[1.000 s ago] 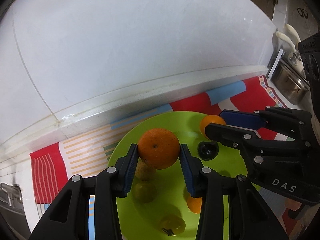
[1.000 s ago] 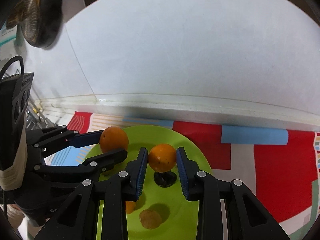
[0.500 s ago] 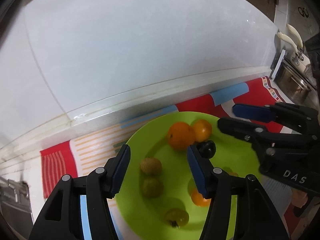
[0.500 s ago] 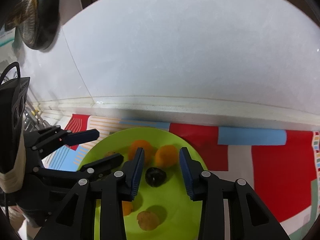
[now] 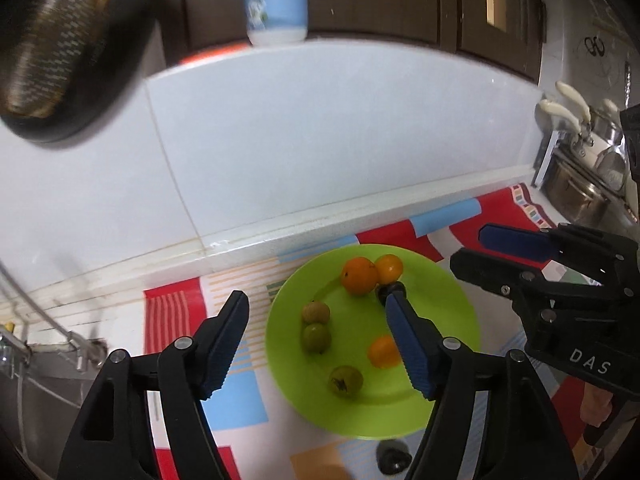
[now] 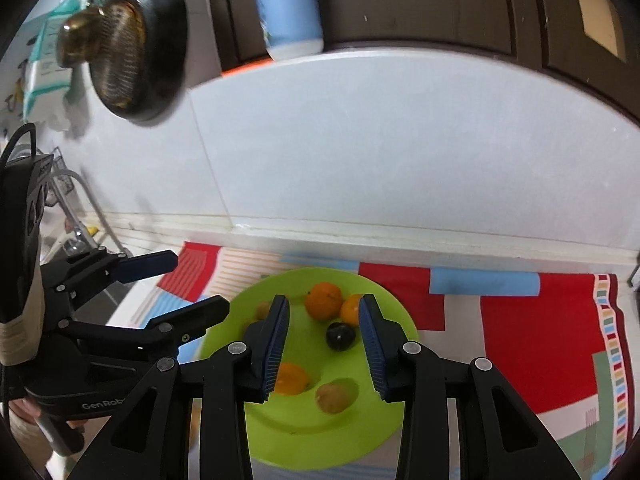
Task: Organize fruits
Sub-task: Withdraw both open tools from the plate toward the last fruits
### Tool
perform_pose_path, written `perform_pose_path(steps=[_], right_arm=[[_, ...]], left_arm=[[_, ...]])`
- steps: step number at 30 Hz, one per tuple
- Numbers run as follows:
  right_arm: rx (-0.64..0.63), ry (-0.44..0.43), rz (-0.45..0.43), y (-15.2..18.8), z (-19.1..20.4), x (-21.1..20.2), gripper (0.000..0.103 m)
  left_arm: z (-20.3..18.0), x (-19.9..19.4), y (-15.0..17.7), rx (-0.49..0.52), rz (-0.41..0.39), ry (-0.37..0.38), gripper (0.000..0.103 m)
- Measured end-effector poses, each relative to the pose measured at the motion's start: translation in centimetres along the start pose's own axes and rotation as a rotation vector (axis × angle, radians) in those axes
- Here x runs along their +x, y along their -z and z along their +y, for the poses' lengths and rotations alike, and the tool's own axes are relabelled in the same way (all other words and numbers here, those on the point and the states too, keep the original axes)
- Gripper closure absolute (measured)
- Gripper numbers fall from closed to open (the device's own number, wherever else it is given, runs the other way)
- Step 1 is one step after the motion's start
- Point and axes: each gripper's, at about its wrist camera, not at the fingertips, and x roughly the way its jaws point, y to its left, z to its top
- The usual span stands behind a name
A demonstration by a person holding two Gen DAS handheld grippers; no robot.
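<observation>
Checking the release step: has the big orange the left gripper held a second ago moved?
Yes. The big orange went down onto the green plate, beside the small orange; the left gripper is open.

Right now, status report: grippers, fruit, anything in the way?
Left gripper open, empty. Right gripper open, empty. Oranges and other fruit on the green plate. One dark fruit off the plate; nothing blocking.

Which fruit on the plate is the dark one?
The small dark plum, just below the two touching oranges on the green plate; the others are orange or yellowish.
</observation>
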Motion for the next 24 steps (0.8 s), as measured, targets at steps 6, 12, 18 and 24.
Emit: perform_pose_path(steps=[6, 12, 18, 24], right_arm=[[-0.025, -0.009, -0.038, 0.6, 1.8, -3.0, 0.058], [-0.047, -0.018, -0.051, 1.8, 3.4, -5.0, 0.054], [-0.061, -0.021, -0.045, 3.0, 4.6, -6.5, 0.054], [-0.075, -0.025, -0.037, 4.4, 5.8, -7.6, 0.054]], left_arm=[[0.3, -3.8, 1.2, -0.016, -0.033, -0.019, 0.026], [0.4, -6.3, 2.8, -0.032, -0.050, -0.038, 0.022], [0.5, -8.4, 5.0, -0.049, -0.056, -0.058, 0.019], [0.6, -9.8, 7.0, -0.053, -0.050, -0.062, 0.017]])
